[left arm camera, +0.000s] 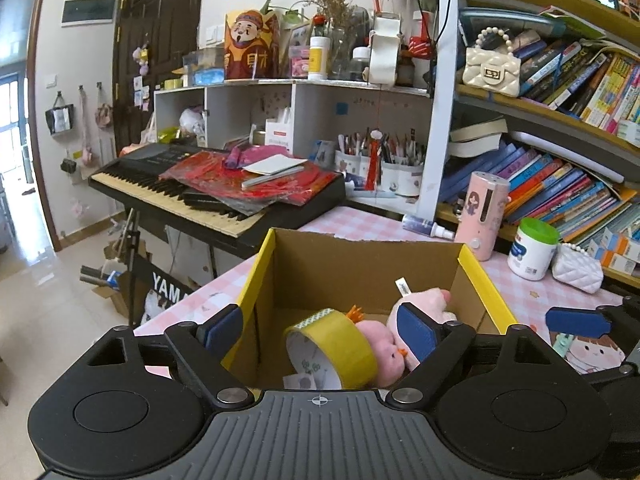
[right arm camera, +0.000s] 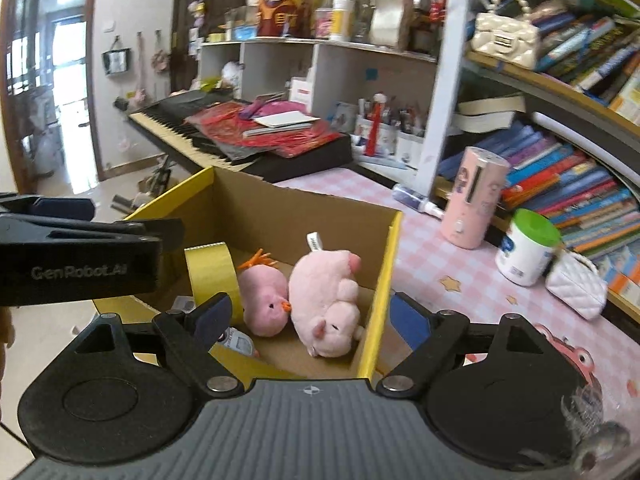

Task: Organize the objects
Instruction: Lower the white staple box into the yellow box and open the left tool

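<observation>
An open cardboard box with yellow edges [left arm camera: 360,256] stands on the pink checked table. Inside it lie a yellow tape roll [left arm camera: 340,344], a pink plush chick [left arm camera: 384,346] and a pink plush pig [left arm camera: 428,298]. My left gripper [left arm camera: 320,326] is open over the box's near left corner, with the tape and toys below and nothing pinched. In the right wrist view the box [right arm camera: 304,208] holds the same tape roll [right arm camera: 212,276], chick [right arm camera: 264,304] and pig [right arm camera: 332,300]. My right gripper [right arm camera: 311,316] is open, straddling the box's right wall. The left gripper's fingers [right arm camera: 152,236] reach in from the left.
On the table right of the box stand a pink cylinder [left arm camera: 482,216], a white jar with a green lid [left arm camera: 534,252] and a white quilted purse [left arm camera: 576,272]. A spray bottle [left arm camera: 424,226] lies behind. A cluttered keyboard [left arm camera: 200,196] and packed bookshelves [left arm camera: 560,184] border the table.
</observation>
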Demonstrator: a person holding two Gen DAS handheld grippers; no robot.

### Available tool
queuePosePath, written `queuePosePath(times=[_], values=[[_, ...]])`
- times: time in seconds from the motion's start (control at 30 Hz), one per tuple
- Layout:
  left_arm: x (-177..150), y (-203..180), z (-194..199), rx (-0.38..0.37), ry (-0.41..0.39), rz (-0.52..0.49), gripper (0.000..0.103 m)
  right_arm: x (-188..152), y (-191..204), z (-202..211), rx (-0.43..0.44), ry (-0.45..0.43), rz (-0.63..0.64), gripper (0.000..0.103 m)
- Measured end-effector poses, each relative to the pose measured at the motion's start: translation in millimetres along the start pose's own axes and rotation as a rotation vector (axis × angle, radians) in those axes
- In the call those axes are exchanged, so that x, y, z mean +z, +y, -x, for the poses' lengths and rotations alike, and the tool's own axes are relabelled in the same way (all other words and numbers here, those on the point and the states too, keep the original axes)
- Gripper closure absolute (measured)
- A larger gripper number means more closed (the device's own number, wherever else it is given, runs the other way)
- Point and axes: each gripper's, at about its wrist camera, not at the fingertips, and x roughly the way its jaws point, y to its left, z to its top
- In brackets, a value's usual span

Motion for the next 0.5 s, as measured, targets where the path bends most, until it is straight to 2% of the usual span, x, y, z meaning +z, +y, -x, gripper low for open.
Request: queuePosePath(times=[0.33, 0.5], values=[[-18, 9, 26, -0.02, 0.014, -0.006, 0.017, -20, 11, 29, -0.11, 0.008, -0.069, 0.016], [-30, 15, 39, -0.023, 0.032, -0.009, 0.017, -34, 19, 41, -0.133, 0.034, -0.088, 0.015]])
